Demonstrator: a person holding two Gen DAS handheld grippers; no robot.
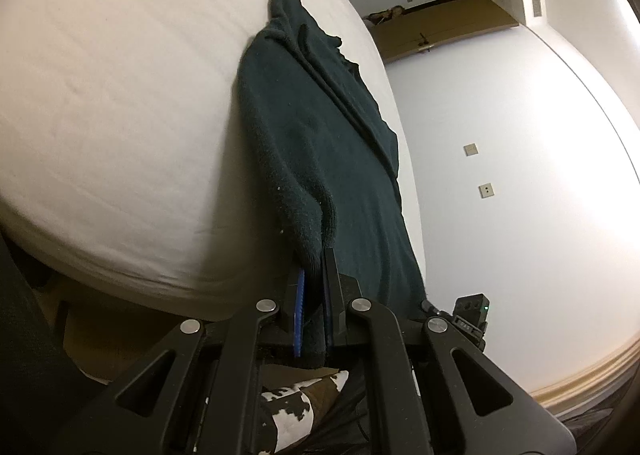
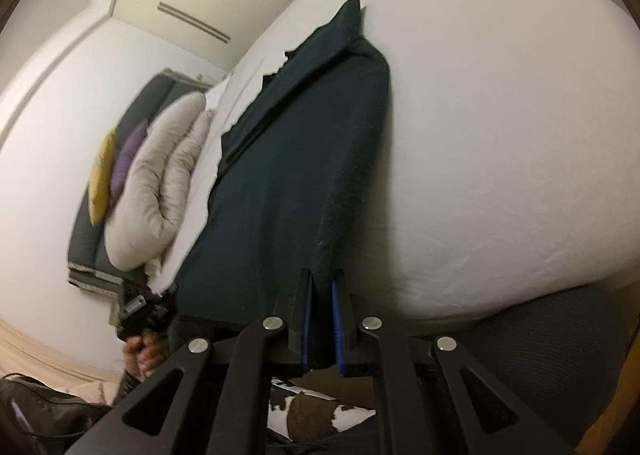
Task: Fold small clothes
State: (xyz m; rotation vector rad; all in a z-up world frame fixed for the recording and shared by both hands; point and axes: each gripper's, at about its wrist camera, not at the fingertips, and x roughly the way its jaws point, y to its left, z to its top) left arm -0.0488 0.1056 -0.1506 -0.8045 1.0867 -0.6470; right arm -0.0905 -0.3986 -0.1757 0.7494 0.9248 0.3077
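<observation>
A dark green knitted garment lies stretched over the white bed. My left gripper is shut on its near edge, with cloth bunched between the blue pads. In the right wrist view the same garment runs away from me across the bed. My right gripper is shut on the garment's near edge, with cloth between its blue pads. The other gripper and the hand holding it show at lower left in the right wrist view, and in the left wrist view at lower right.
A beige duvet with yellow and purple cushions lies at the head of the bed. A wooden door and white wall are beyond the bed. A cow-print cloth is below the grippers.
</observation>
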